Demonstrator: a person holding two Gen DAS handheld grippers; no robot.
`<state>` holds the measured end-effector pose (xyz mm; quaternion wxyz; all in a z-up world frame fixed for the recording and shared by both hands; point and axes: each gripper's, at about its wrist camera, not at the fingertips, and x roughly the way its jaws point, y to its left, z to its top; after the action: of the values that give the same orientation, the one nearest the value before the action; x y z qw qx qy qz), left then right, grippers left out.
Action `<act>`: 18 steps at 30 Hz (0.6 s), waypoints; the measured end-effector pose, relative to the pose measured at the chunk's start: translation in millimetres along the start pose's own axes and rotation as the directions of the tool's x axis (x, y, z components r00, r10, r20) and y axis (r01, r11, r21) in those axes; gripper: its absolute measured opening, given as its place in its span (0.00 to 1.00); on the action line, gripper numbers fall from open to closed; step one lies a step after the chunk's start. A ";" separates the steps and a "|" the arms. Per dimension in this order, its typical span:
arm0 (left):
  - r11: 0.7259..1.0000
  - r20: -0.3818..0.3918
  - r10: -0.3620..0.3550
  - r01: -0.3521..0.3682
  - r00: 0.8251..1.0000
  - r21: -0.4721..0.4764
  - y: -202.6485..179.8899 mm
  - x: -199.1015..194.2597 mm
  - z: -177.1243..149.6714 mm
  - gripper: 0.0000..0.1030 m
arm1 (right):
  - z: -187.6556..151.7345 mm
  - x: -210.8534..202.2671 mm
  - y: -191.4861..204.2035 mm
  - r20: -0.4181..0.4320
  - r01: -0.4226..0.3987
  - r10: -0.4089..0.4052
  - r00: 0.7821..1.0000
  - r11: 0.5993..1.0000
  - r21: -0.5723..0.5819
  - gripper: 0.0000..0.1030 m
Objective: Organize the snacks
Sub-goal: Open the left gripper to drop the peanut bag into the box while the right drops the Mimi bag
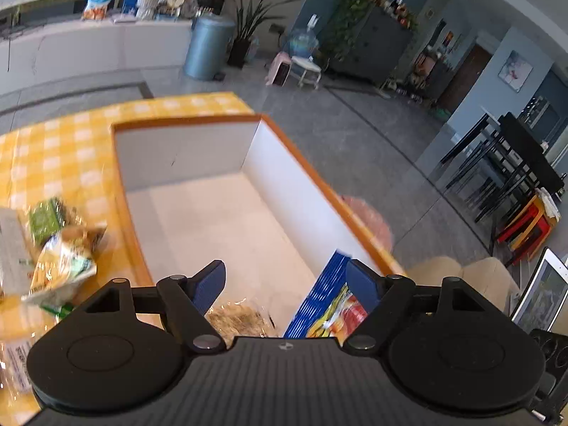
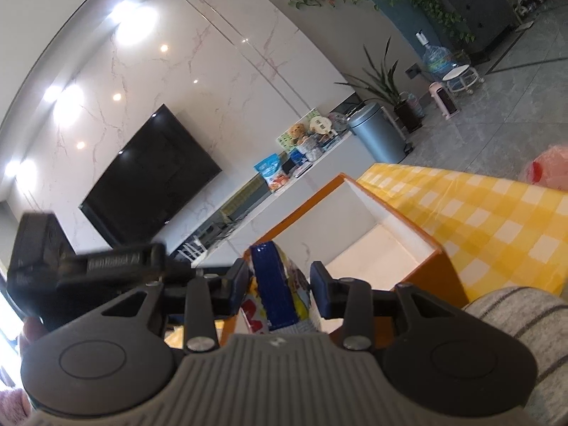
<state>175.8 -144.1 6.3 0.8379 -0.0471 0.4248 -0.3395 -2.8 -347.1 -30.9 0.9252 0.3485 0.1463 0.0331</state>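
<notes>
Left gripper [image 1: 285, 284] hangs over the orange-rimmed white box [image 1: 191, 122], jaws spread wide, holding nothing. Right gripper [image 2: 278, 280] has the blue-edged colourful snack packet [image 2: 275, 284] between its jaws at the box's corner, seemingly clenched, though the contact is hard to see. More wrapped snacks [image 1: 60, 248] lie on the yellow-checked bench [image 1: 53, 149].

The box [image 1: 198, 163] has an orange rim and outside and plain white inner walls and floor, and it stands on a tablecloth [image 1: 53, 149] checked in yellow and white. The snack packet [image 2: 275, 284] is deep blue with yellow, red and white print, and the gripper pads [image 1: 209, 287] are dark blue on black arms.
</notes>
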 end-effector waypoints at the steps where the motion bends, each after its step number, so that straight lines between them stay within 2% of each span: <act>1: 1.000 0.012 0.002 -0.002 1.000 0.003 -0.9 -3.8 -0.4 0.88 | 0.3 0.0 -0.9 -0.001 -0.001 0.001 1.000 1.000 0.005 0.37; 5: 0.998 0.066 0.059 -0.062 0.996 0.033 -1.1 -22.7 -8.7 0.89 | 2.6 4.0 0.1 -0.007 -0.004 0.004 1.000 1.000 0.017 0.33; 9: 0.989 0.112 0.144 -0.147 0.983 0.019 4.7 -38.6 -19.6 0.89 | 6.4 7.5 7.9 0.004 0.029 -0.029 1.000 1.000 -0.007 0.32; 14: 0.983 0.131 0.177 -0.170 0.975 -0.068 17.5 -45.3 -27.1 0.89 | 17.7 25.1 17.3 0.014 0.109 -0.108 0.994 0.992 -0.058 0.29; 18: 0.985 0.142 0.159 -0.146 0.977 -0.093 24.7 -47.0 -29.3 0.89 | 16.4 42.1 20.9 0.001 0.208 -0.209 0.978 0.971 -0.115 0.27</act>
<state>147.8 -90.5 10.6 0.8882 -0.0739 0.3771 -0.2519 43.0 -334.8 -16.0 0.9413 0.2773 0.1850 -0.0538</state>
